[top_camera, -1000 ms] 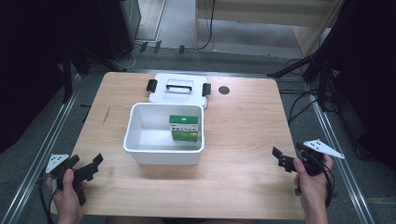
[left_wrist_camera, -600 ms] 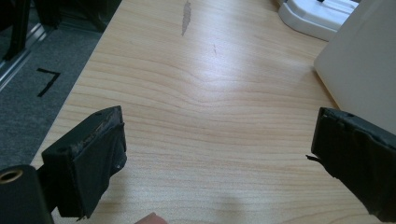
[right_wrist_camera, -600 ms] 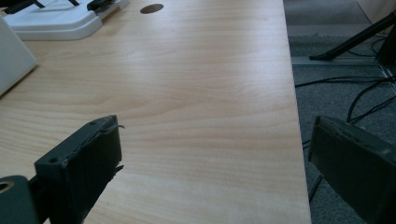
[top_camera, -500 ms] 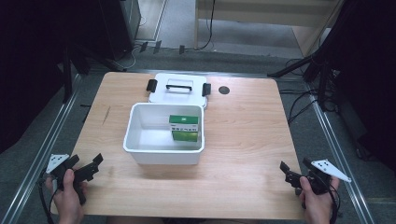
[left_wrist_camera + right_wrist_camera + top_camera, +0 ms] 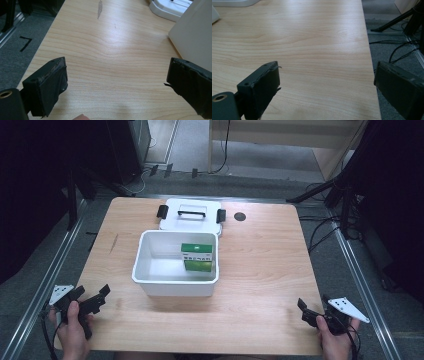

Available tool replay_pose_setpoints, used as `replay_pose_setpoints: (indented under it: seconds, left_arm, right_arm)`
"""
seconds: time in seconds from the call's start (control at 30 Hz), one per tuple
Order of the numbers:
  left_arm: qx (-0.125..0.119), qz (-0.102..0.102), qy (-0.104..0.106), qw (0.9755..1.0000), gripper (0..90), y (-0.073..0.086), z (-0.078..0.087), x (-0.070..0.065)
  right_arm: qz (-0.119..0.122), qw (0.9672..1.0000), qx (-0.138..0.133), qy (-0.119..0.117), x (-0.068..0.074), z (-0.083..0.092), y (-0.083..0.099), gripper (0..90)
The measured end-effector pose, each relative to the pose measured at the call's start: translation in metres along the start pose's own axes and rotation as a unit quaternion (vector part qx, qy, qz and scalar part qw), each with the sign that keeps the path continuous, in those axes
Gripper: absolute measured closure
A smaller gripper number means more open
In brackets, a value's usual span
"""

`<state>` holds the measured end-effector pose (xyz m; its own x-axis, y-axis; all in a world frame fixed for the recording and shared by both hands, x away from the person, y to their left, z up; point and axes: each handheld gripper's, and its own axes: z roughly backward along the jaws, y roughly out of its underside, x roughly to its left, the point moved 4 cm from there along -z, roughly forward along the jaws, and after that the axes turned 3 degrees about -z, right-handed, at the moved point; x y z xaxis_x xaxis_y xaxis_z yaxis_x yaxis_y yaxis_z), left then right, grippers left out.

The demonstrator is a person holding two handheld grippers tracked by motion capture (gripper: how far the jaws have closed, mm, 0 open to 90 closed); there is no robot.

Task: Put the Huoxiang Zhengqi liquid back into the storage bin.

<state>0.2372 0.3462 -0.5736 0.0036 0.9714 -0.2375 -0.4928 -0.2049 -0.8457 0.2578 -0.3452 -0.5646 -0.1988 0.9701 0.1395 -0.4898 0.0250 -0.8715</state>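
Left gripper (image 5: 97, 299) at the wooden worktop's (image 5: 260, 270) near-left corner, right gripper (image 5: 306, 311) near-right — both jaws wide apart, gripping nothing; white plastic bin (image 5: 176, 285) mid-worktop.

Bin (image 5: 175, 287) blocks table (image 5: 260, 270) ctr; sides free.

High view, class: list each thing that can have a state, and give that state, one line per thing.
White storage box: open, lid off.
Lid: lying flat behind the box, handle up.
Green-and-white carton: inside the box, at its right side.
Left gripper: open, empty.
Right gripper: open, empty.
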Motion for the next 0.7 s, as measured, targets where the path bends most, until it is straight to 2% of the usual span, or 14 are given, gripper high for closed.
replay_pose_setpoints:
  seconds: [0.07, 0.17, 0.4, 0.57, 0.6, 0.63, 0.67, 0.7]
  left_arm:
    - [0.0, 0.0, 0.0, 1.0, 4.0, 0.0, 0.0, 0.0001]
    - [0.0, 0.0, 0.0, 1.0, 4.0, 0.0, 0.0, 0.0001]
    - [0.002, 0.001, 0.001, 1.0, 4.0, 0.0001, 0.0003, 0.0002]
    - [0.002, -0.003, 0.0, 1.0, 4.0, 0.0003, 0.0002, -0.0006]
    - [0.002, -0.003, 0.0, 1.0, 4.0, 0.0003, 0.0001, -0.0006]
    - [0.002, -0.003, 0.0, 1.0, 4.0, 0.0003, 0.0001, -0.0006]
    - [0.002, -0.002, 0.001, 1.0, 4.0, 0.0003, 0.0001, -0.0005]
    - [0.002, -0.002, 0.0, 1.0, 4.0, 0.0002, 0.0001, -0.0006]
  right_arm:
    - [-0.017, 0.9998, -0.002, 0.002, -0.0028, -0.0011, -0.0012, 7.8]
    - [-0.021, 0.9998, 0.001, 0.005, -0.0031, -0.0022, -0.0013, 12.6]
    - [-0.005, 0.9998, 0.012, 0.015, 0.0001, -0.0044, -0.0009, 12.5]
    - [0.0, 0.9998, 0.018, 0.007, 0.0008, -0.0056, -0.0009, 13.1]
    - [0.0, 0.9997, 0.022, -0.008, 0.0007, -0.0061, -0.0009, 16.3]
    - [0.0, 0.9997, 0.022, -0.008, 0.0007, -0.0061, -0.0009, 16.3]
    - [-0.002, 0.9996, 0.025, -0.01, 0.0005, -0.0066, -0.0009, 24.1]
    - [-0.002, 0.9996, 0.025, -0.01, 0.0005, -0.0066, -0.0009, 24.1]
